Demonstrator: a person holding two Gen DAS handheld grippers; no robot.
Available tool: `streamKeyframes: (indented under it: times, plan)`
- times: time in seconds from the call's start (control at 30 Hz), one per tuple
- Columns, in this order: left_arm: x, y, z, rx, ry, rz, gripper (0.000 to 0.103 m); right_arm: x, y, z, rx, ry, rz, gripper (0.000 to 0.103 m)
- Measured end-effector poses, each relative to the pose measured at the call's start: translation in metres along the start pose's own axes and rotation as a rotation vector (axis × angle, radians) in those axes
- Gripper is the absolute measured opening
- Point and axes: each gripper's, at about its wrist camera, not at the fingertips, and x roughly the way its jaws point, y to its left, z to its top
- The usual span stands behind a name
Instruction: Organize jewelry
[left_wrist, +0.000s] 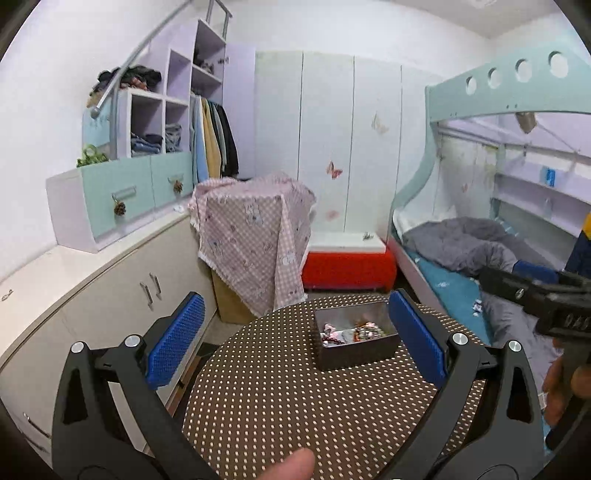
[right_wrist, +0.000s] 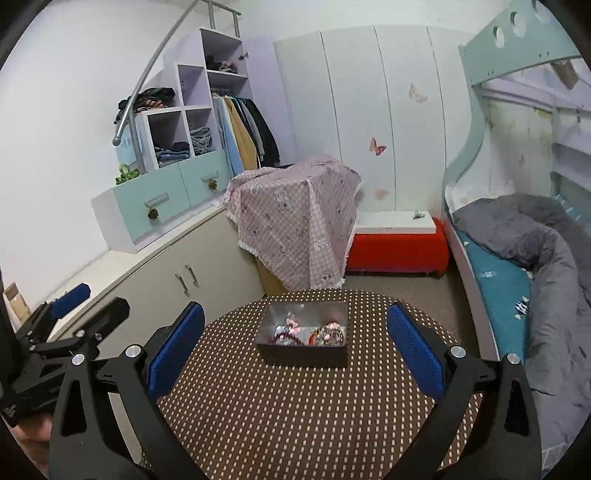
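Your left gripper is spread wide apart and holds nothing. Its two fingers are black plastic, and each one has a blue bumpy pad on the inside. Your right gripper is spread wide too, with nothing between its blue pads.

Both grippers hang above a round table. The table has a brown cover with rows of small pale dots, and it looks a bit bumpy. Its round edge curves away on the left and right sides.

The jewelry box sits on the far half of the table, near the back edge. It is a small box shaped like a rectangle, dark on the outside and shiny like metal on the inside. It has no lid on. The jewelry lies inside it in a mixed pile, with pink bits and dark red beads. You cannot tell each piece apart from here.

In the left wrist view the box lies just beside the right blue pad. In the right wrist view it sits in the gap between the two pads, a little to the left.

The near half of the table is bare dotted cover.

A bed with a soft gray blanket is close on the right of the table. A smooth cream cabinet is close on the left.
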Motion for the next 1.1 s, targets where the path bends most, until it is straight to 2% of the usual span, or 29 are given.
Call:
streamKeyframes:
  times: [0.27,0.6,0.7,1.1]
  plan:
    - [-0.062,-0.012,-0.012,0.014,-0.065,0.024,0.097,-0.052,0.021,-0.029,-0.015,-0.055,-0.061,0.095]
    - [-0.109,-0.008,-0.035,0.013,-0.093,0.071,0.097,-0.094,0.044,-0.067,-0.018,-0.11,-0.121,0.095]
    - [-0.115,-0.008,-0.04,0.024,-0.092,0.108,0.097,-0.098,0.047,-0.072,-0.013,-0.113,-0.128,0.095]
    - [-0.119,-0.003,-0.05,-0.01,-0.081,0.093,0.097,-0.107,0.06,-0.078,-0.046,-0.135,-0.134,0.095]
